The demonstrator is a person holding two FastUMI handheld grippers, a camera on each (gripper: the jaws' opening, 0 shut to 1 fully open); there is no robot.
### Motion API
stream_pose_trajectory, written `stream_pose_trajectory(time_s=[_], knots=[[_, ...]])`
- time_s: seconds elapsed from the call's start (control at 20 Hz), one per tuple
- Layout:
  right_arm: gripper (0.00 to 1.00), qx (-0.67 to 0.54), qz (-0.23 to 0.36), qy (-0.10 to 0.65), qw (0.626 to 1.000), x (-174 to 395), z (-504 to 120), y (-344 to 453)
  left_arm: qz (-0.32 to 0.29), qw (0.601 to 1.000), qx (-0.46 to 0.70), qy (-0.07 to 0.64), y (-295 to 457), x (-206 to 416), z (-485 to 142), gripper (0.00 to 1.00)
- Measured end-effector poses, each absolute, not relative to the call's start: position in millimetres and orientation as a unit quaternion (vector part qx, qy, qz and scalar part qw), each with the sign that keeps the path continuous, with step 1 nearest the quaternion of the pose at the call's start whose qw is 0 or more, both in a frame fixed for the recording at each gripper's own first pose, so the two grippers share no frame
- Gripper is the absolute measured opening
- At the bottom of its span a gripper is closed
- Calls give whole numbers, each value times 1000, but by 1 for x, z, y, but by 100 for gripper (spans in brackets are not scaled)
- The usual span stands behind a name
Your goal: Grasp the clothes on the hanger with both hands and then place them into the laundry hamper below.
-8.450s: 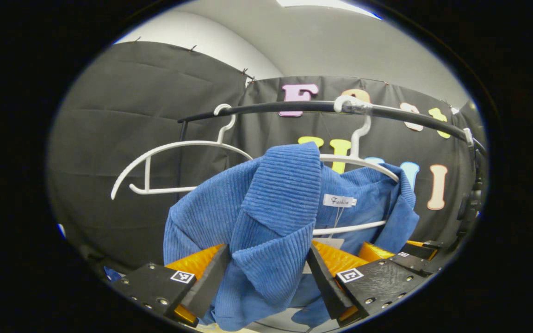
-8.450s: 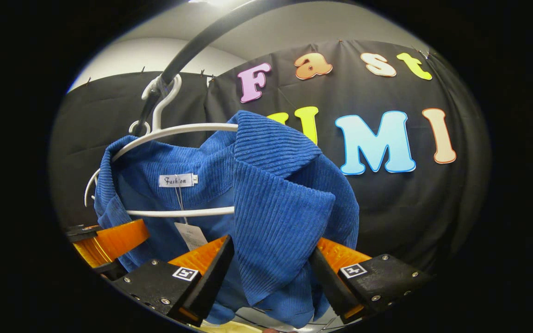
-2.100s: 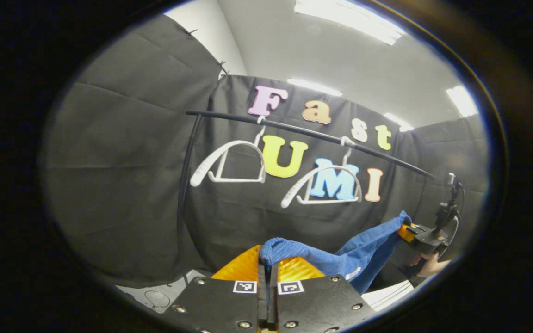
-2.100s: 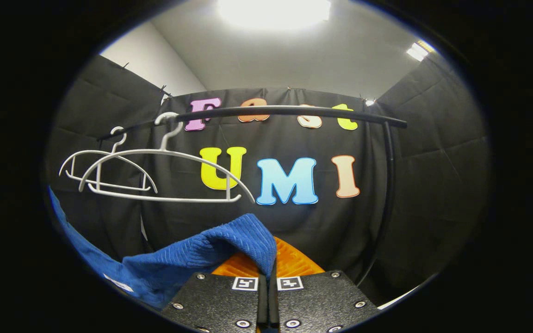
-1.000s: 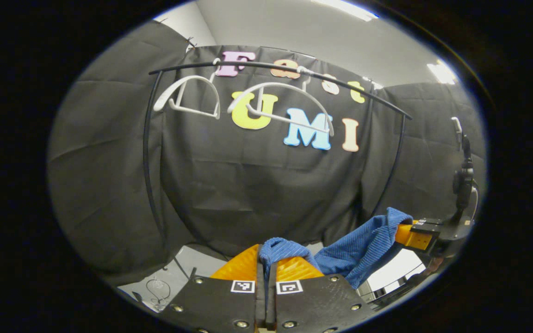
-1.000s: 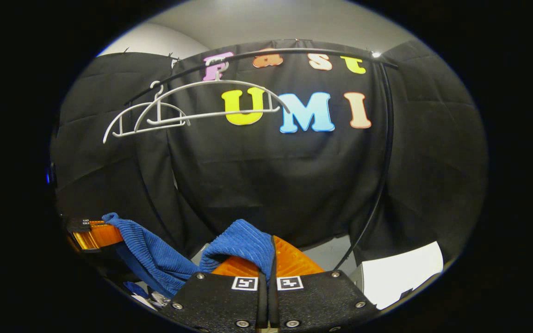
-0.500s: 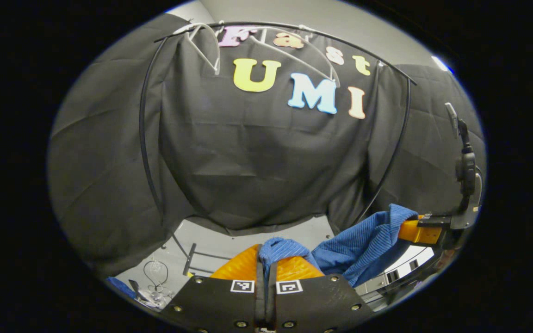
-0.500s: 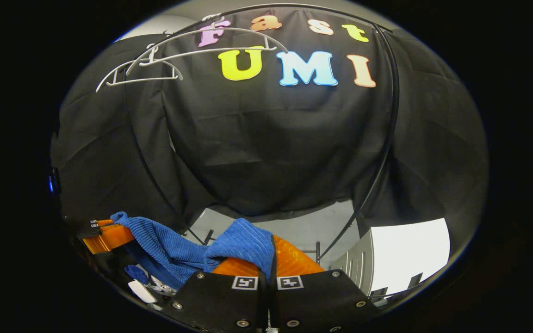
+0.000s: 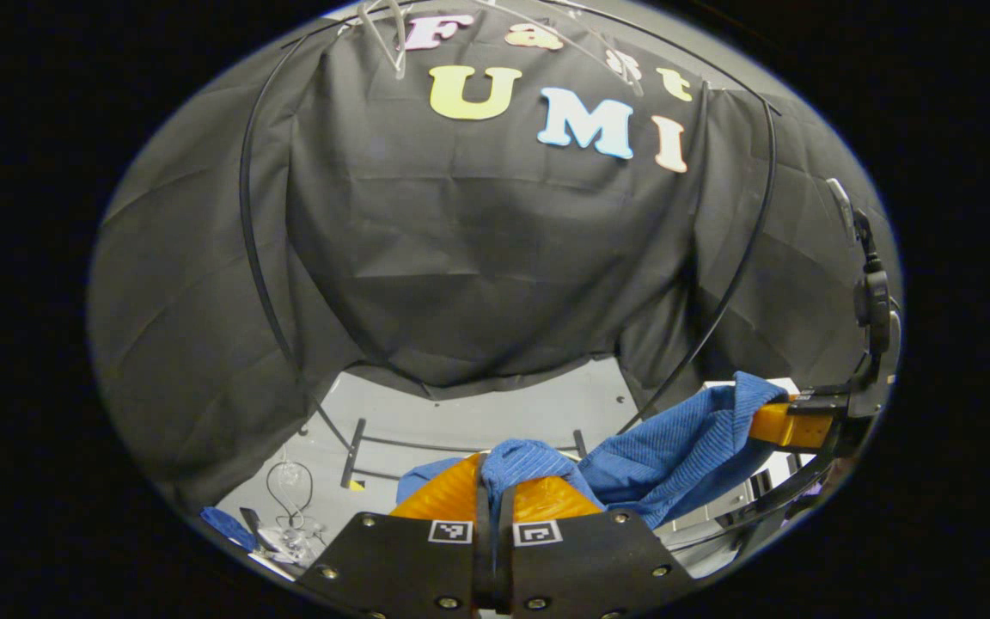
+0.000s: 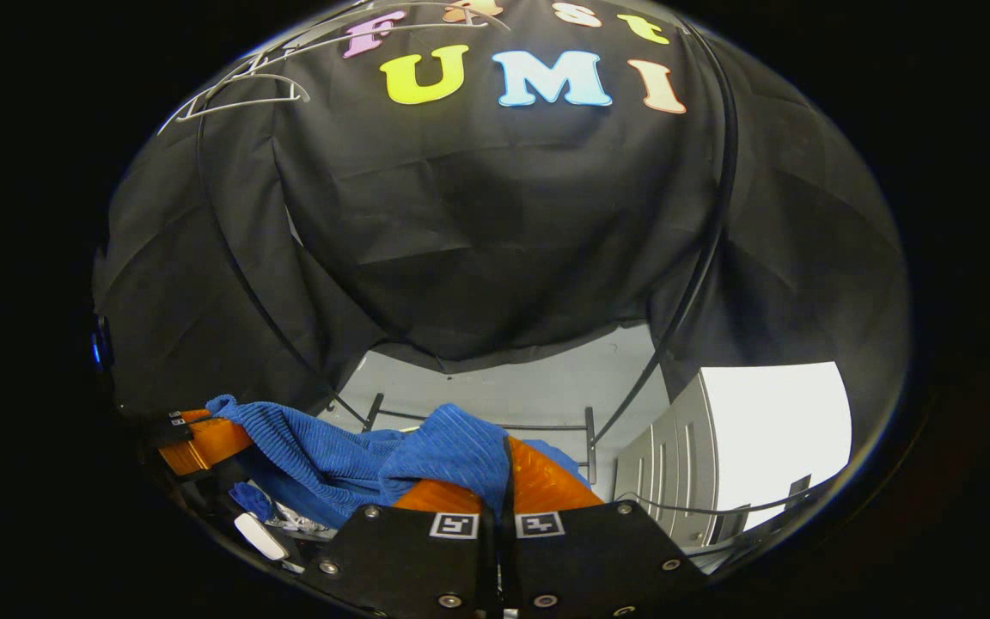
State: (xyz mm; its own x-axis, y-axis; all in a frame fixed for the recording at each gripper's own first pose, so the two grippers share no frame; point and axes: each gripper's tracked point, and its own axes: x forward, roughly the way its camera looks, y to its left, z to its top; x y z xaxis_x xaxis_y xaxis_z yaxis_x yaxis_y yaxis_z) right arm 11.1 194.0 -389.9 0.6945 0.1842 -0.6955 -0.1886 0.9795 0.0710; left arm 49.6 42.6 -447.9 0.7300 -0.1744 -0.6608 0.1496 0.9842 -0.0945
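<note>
Black cloth wall (image 9: pixel 478 258) stands far ahead of both sets of jaws; a thin black rail frame (image 9: pixel 247 241) bends around it, and two white hangers (image 10: pixel 237 90) hang bare high above the jaws in the right gripper view; grey floor (image 9: pixel 495 408) lies ahead and below the jaws in the left gripper view; a white hamper (image 10: pixel 761 430) with slatted sides sits ahead and to the right of the jaws in the right gripper view, and its inside is hard to see.

Blue ribbed clothes (image 9: pixel 675 443) stretch between the two grippers, off the hangers and low down near the floor; the cloth is not in the hamper yet.

In the left gripper view, the left gripper (image 9: pixel 493 481) has its jaws pressed together on a fold of the blue clothes, which bunches up right at the tips; the cloth runs off to the right of the jaws to the right gripper (image 9: pixel 791 425), which pinches the other end.

In the right gripper view, the right gripper (image 10: pixel 504 481) has its jaws closed tight on a blue fold too; the cloth (image 10: pixel 332 456) sags away to the left of the jaws, where the left gripper (image 10: pixel 203 438) grips it.

Some small clutter (image 9: pixel 284 524) lies on the floor to the left of the left jaws; I cannot tell what it is.
</note>
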Motion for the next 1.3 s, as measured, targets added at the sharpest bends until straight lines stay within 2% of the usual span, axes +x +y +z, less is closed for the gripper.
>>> stream_pose_trajectory(time_s=[0.6, 0.85, 0.9, 1.0, 1.05, 1.15, 1.2, 1.25, 1.3], knots=[[4, 5, 91, 423, 902, 1, -421, 193, -93, 912, -6, 400, 36, 43, -495, 0], [14, 10, 88, 439, 894, -8, -434, 194, -95, 900, -1, 425, 33, 37, -514, 5], [14, 13, 85, 443, 892, -11, -437, 194, -95, 897, -2, 432, 32, 35, -520, 0], [11, 13, 81, 452, 888, -14, -441, 194, -90, 892, -4, 444, 40, 31, -529, 0], [20, 13, 83, 454, 887, -15, -441, 196, -86, 890, -7, 449, 45, 28, -533, 11], [26, 18, 93, 456, 885, -20, -439, 205, -85, 884, -21, 460, 48, 22, -539, 14], [33, 19, 98, 459, 883, -22, -441, 208, -85, 883, -27, 461, 49, 21, -540, 28], [51, 18, 101, 460, 882, -23, -439, 209, -87, 883, -33, 460, 50, 21, -540, 42], [65, 16, 101, 459, 883, -23, -438, 210, -89, 884, -38, 457, 50, 21, -540, 56]])
